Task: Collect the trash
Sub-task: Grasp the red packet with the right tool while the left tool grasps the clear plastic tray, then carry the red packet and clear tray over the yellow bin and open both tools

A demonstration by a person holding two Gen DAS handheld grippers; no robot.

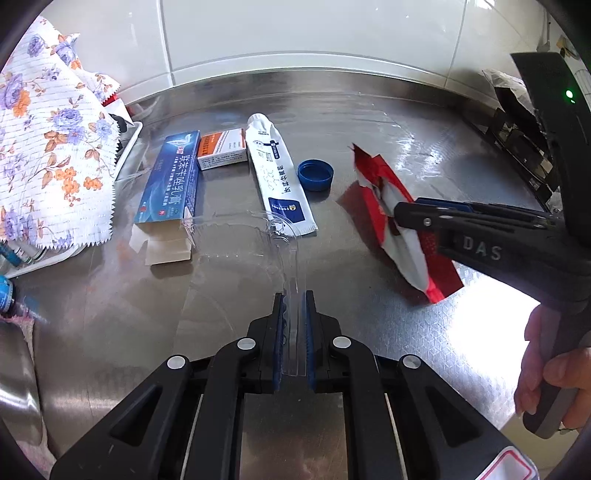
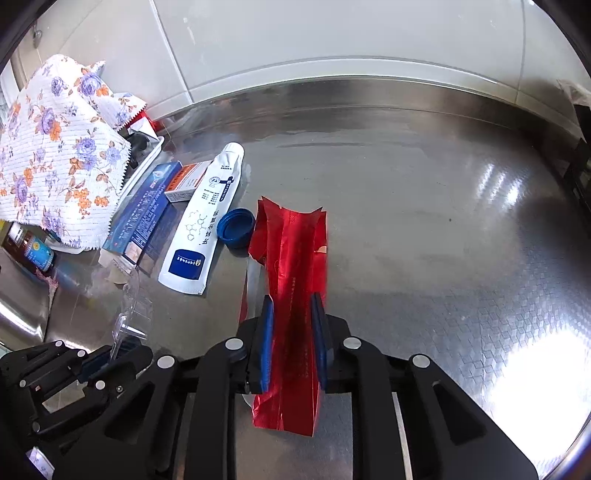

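Observation:
My left gripper [image 1: 294, 301] is shut on a clear plastic blister shell [image 1: 258, 236], held just above the steel counter [image 1: 369, 122]. My right gripper [image 2: 293, 306] is shut on a torn red foil wrapper [image 2: 291, 240], lifted off the counter; it also shows in the left wrist view [image 1: 399, 229]. On the counter lie a white tube [image 1: 277, 170], a blue bottle cap [image 1: 316, 174], a long blue carton [image 1: 171, 177] and a small orange-and-white box [image 1: 222, 148]. The same tube [image 2: 207, 218] and cap [image 2: 236, 227] lie left of the wrapper in the right wrist view.
A floral cloth [image 1: 48, 140] covers a white tray [image 1: 129, 144] at the left. A small bottle [image 2: 37, 254] stands below it. A dark rack [image 1: 524, 147] with a foil bag sits at the right. White tiled wall [image 1: 295, 33] runs behind the counter.

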